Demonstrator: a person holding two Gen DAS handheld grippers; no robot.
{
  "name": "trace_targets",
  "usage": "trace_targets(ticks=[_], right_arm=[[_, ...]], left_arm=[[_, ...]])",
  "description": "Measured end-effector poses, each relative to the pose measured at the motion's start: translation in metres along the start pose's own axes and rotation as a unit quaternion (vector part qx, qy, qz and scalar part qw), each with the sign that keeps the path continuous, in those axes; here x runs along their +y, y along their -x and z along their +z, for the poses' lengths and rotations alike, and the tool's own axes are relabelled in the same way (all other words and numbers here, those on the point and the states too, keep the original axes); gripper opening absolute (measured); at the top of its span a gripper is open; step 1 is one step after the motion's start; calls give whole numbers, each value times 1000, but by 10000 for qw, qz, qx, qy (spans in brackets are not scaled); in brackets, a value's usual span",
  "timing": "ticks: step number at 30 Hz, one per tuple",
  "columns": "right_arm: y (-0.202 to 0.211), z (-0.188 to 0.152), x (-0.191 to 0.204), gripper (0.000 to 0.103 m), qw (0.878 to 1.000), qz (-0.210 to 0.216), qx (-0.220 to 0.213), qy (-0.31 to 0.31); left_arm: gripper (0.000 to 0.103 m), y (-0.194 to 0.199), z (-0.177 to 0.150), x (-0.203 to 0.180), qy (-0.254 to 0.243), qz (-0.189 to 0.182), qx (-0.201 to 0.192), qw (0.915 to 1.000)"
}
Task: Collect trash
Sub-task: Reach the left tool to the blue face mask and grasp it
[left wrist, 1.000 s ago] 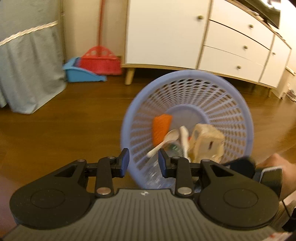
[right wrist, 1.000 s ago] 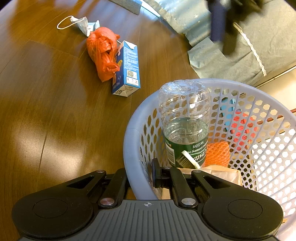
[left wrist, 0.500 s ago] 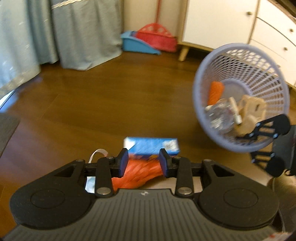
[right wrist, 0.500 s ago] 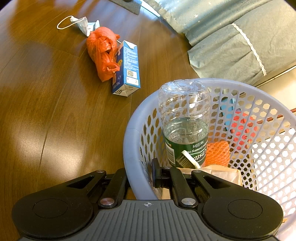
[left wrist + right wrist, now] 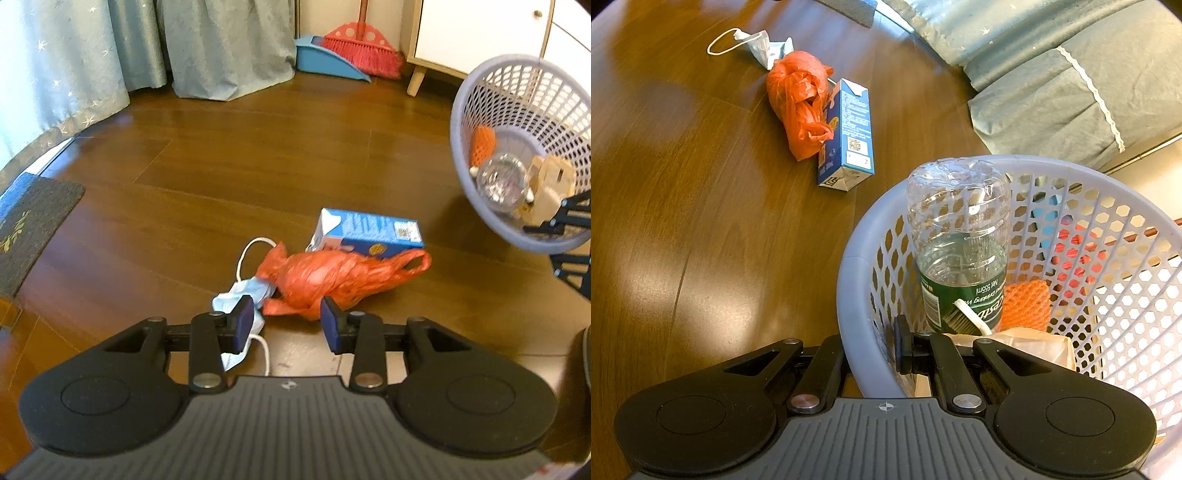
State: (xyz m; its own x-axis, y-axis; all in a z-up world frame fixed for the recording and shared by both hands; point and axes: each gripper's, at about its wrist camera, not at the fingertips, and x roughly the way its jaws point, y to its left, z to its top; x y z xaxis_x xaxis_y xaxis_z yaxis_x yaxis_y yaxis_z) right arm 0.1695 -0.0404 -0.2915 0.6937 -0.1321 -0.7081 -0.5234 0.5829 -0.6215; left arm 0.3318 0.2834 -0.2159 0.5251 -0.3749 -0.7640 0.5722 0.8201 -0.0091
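My left gripper (image 5: 287,320) is hanging low over the floor with its blue pads spread wide and holding nothing, the crumpled orange plastic bag (image 5: 334,277) lying just ahead of the gap and the pale blue face mask (image 5: 236,295) partly under the left pad. A second ago these same jaws were pointing into the basket (image 5: 461,110); half a second ago they were already swinging away over the floor, and now they are coming in close above the leftover litter, so I am judging that I am lining up the next pick, most likely the bag or the mask. Behind the bag, touching it, the blue milk carton (image 5: 369,230) is lying on its side. My right gripper (image 5: 871,356) is doing the opposite job: it is pinching the lavender basket's rim (image 5: 849,280) with one finger outside the wall and one inside, and nothing in that view has shifted over the last second. In the basket I am carrying an upended clear bottle (image 5: 960,236) with a green label, a piece of orange foam netting (image 5: 1028,304), a white plastic spoon (image 5: 971,315) and a tan paper box (image 5: 552,184). So three pieces of trash are remaining on the wooden floor (image 5: 221,177), bunched together, while the basket is sitting off to my right, well apart from them. Further out, a red broom (image 5: 360,48) and a blue dustpan (image 5: 325,61) are leaning by the curtains (image 5: 110,48), beside a white cabinet (image 5: 476,33).
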Motion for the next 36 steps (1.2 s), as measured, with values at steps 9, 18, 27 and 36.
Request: trace_targets(ticks=[9, 18, 27, 36], right_arm=[[-1, 0, 1, 4, 10000, 3, 18, 31], [-1, -1, 1, 4, 10000, 8, 29, 47], [-1, -1, 1, 4, 10000, 10, 31, 54], [-1, -1, 1, 4, 10000, 11, 37, 42]], left_arm=[[60, -34, -22, 21, 84, 284, 407, 9987], [60, -61, -26, 25, -70, 432, 469, 9979], [53, -89, -29, 31, -217, 552, 724, 9956], [39, -95, -29, 34, -279, 566, 835, 9945]])
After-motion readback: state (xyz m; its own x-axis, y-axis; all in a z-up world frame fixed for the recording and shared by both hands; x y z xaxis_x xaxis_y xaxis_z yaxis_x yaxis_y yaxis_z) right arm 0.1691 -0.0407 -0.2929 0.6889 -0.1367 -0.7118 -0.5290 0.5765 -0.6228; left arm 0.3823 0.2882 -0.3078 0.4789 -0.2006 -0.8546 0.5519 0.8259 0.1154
